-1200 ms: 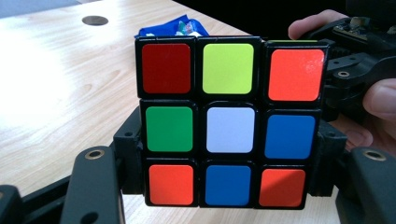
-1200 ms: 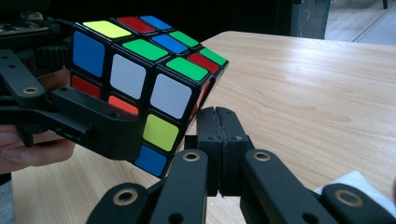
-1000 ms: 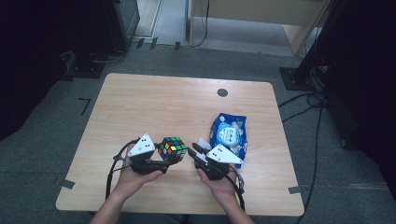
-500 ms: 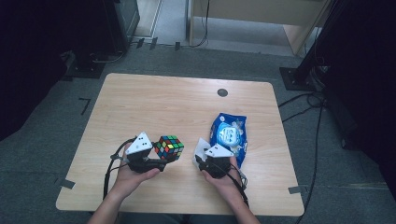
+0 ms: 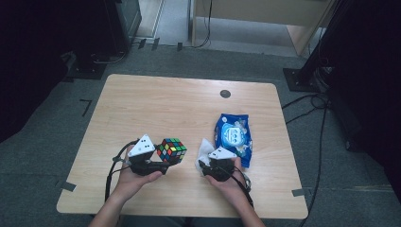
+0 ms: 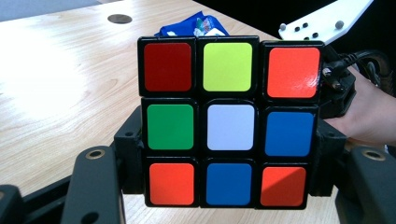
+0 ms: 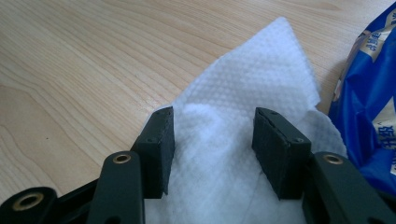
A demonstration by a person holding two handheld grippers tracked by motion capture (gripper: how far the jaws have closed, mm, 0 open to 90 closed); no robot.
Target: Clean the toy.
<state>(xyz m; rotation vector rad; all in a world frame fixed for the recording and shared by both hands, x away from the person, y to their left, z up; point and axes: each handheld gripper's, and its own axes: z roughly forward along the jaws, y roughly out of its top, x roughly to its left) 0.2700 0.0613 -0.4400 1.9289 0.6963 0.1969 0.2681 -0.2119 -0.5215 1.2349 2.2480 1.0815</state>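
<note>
Currently, my right gripper, jaws apart, straddles the white wipe directly beneath, while my left gripper clamps the puzzle cube just left.

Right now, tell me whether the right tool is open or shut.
Open. In the right gripper view the right tool has its jaws apart, with the white wipe lying between them, unclamped.

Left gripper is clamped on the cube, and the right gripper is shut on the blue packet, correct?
Not quite. The left gripper is shut on the cube, but the right gripper isn't on the blue packet. The right gripper view shows its jaws open over a white wipe, with the packet lying off to one side.
</note>
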